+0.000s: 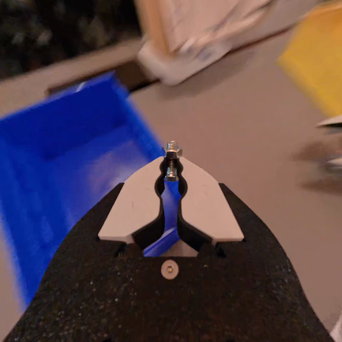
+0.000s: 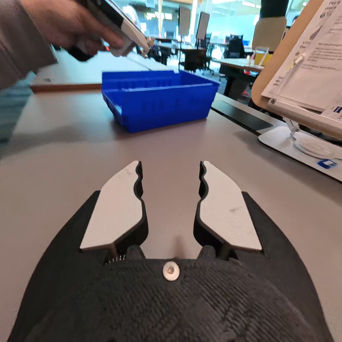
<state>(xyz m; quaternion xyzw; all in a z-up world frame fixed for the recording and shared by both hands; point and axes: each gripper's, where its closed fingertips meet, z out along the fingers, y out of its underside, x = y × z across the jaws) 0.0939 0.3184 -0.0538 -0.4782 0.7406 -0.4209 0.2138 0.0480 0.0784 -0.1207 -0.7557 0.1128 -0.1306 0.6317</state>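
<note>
While the left claw (image 1: pixel 171 162) pinched a small, rigid, likely slippery steel bolt (image 1: pixel 171 172) by its shank below the nut (image 1: pixel 172 152), the right claw (image 2: pixel 171 166) gaped empty over the desk (image 2: pixel 166 144).

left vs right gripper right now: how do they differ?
The left gripper has its jaws closed on a silver bolt with a nut; the right gripper has its jaws wide apart with nothing between them. The left is raised at the blue bin; the right sits low over the bare grey table, the bin well ahead of it. Both have white fingers with wavy black pads.
</note>
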